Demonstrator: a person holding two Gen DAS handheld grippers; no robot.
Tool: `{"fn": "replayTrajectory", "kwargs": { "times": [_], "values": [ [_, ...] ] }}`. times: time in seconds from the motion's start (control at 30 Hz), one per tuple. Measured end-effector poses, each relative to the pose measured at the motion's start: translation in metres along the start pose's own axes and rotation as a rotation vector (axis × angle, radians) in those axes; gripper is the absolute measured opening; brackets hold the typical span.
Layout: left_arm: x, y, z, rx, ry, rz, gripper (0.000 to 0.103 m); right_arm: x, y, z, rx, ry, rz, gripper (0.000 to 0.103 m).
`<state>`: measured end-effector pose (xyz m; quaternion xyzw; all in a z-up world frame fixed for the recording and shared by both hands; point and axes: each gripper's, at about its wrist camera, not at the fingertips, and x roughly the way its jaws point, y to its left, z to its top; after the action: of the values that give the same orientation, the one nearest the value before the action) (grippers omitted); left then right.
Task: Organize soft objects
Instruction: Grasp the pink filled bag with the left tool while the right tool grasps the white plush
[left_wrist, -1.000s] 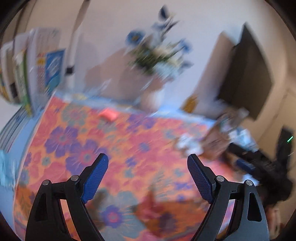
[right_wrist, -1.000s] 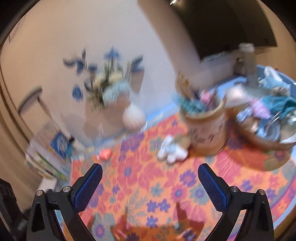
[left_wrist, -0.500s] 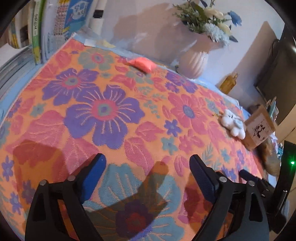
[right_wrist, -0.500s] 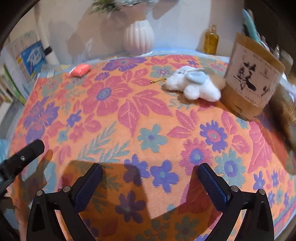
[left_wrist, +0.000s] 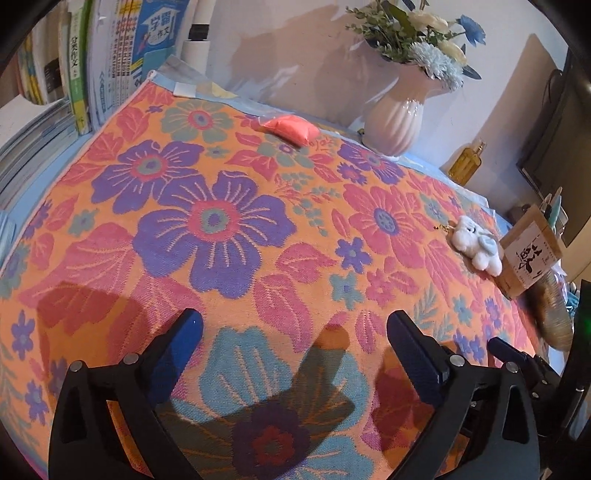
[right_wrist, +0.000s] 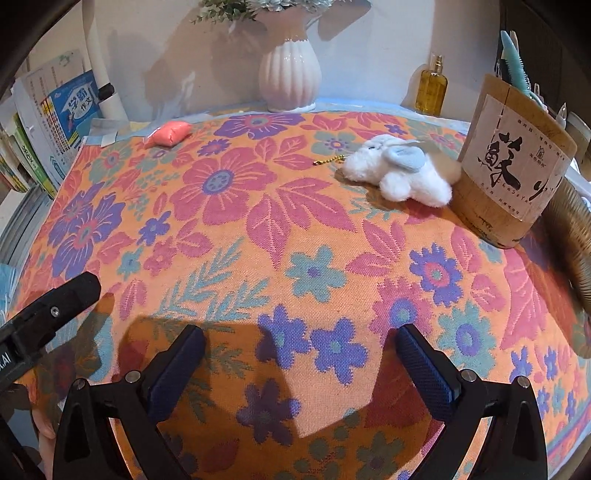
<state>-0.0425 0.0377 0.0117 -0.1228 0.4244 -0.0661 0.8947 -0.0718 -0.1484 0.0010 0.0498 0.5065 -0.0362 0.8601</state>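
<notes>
A small white plush toy (right_wrist: 400, 173) with a blue ear and a gold bead chain lies on the floral cloth (right_wrist: 295, 258), just left of a wooden pen holder (right_wrist: 513, 173). It also shows far right in the left wrist view (left_wrist: 476, 245). A soft coral-pink pouch (left_wrist: 290, 127) lies at the far edge of the cloth, left of the vase; in the right wrist view the pouch (right_wrist: 170, 133) is at the upper left. My left gripper (left_wrist: 291, 332) is open and empty, low over the near cloth. My right gripper (right_wrist: 301, 349) is open and empty, well short of the plush.
A white ribbed vase (right_wrist: 290, 74) with flowers stands at the back wall. A yellow glass bottle (right_wrist: 430, 86) stands beside it. Books (left_wrist: 107, 62) are stacked at the left edge. A woven basket (right_wrist: 570, 240) sits behind the pen holder at the right.
Both grippers have dropped from a high, blurred view of the room to low over the near cloth. The views are now sharp and steady. Both stay open.
</notes>
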Motion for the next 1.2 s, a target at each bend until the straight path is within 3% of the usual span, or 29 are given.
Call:
{"fn": "replayTrajectory", "kwargs": {
  "times": [0.23,0.4,0.47,0.5,0.57,0.6,0.63,0.7,0.77,0.8,0.9,1.0,1.13,1.2],
  "values": [
    [0.004,-0.010,-0.001,0.058,0.017,0.064,0.100,0.000,-0.001,0.000,0.000,-0.002,0.000,0.103],
    [0.004,-0.007,0.002,0.031,0.020,0.062,0.100,-0.002,-0.002,0.000,0.007,0.004,0.009,0.103],
    [0.012,-0.010,0.013,0.022,0.082,0.109,0.100,0.001,-0.001,0.006,-0.001,0.080,0.001,0.103],
    [0.018,-0.013,0.025,0.024,0.139,0.121,0.100,0.004,-0.002,0.015,0.020,0.165,0.004,0.103],
    [0.022,-0.013,0.047,0.003,0.186,0.086,0.100,0.008,-0.006,0.033,0.075,0.269,0.070,0.103],
    [0.021,-0.012,0.056,-0.014,0.177,0.061,0.100,0.008,-0.011,0.043,0.123,0.268,0.112,0.103],
    [0.017,-0.011,0.070,-0.036,0.141,0.035,0.100,0.008,-0.018,0.051,0.163,0.241,0.102,0.103],
    [0.014,-0.010,0.090,-0.054,0.081,0.029,0.100,0.012,-0.035,0.064,0.240,0.155,-0.005,0.103],
    [0.021,-0.005,0.109,-0.098,0.024,0.007,0.100,0.027,-0.058,0.069,0.338,0.128,-0.037,0.103],
    [0.027,-0.002,0.116,-0.119,0.004,0.001,0.100,0.034,-0.068,0.068,0.387,0.136,-0.013,0.103],
    [0.060,0.003,0.135,-0.133,-0.018,-0.008,0.100,0.024,-0.083,0.074,0.479,-0.014,0.017,0.103],
    [0.089,0.007,0.147,-0.147,-0.031,-0.009,0.100,0.037,-0.095,0.081,0.587,-0.014,0.072,0.103],
    [0.117,0.020,0.163,-0.305,-0.054,-0.037,0.100,0.044,-0.097,0.096,0.697,-0.068,0.044,0.103],
    [0.124,0.017,0.172,-0.321,-0.060,-0.015,0.100,0.054,-0.098,0.111,0.759,-0.077,0.048,0.103]
  ]
}}
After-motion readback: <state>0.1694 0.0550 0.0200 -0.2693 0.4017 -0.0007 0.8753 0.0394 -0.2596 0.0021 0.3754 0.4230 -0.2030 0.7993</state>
